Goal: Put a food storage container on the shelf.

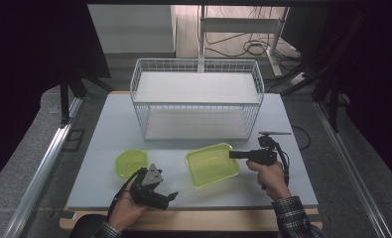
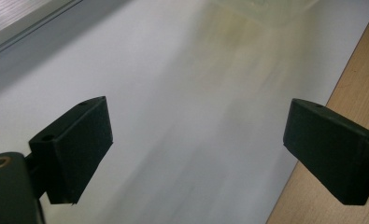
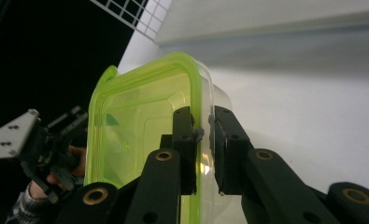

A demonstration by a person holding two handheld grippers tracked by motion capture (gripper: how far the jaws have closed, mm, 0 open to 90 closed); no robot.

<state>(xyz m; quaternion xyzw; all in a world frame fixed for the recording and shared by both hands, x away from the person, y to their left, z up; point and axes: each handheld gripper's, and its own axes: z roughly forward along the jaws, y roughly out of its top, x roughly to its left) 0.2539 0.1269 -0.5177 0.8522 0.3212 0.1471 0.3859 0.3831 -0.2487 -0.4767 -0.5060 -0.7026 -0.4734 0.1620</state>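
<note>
Right hand-held gripper (image 3: 204, 133) clamps green-lidded container (image 3: 140, 130) rim.

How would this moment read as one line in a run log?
right gripper: shut on large green container rim | left gripper: open, empty, over table | small green container: untouched

Wire basket (image 1: 196, 99) at table's (image 1: 104, 148) back, small container (image 1: 131, 162) front left, large container (image 1: 212, 164) right of it
</note>
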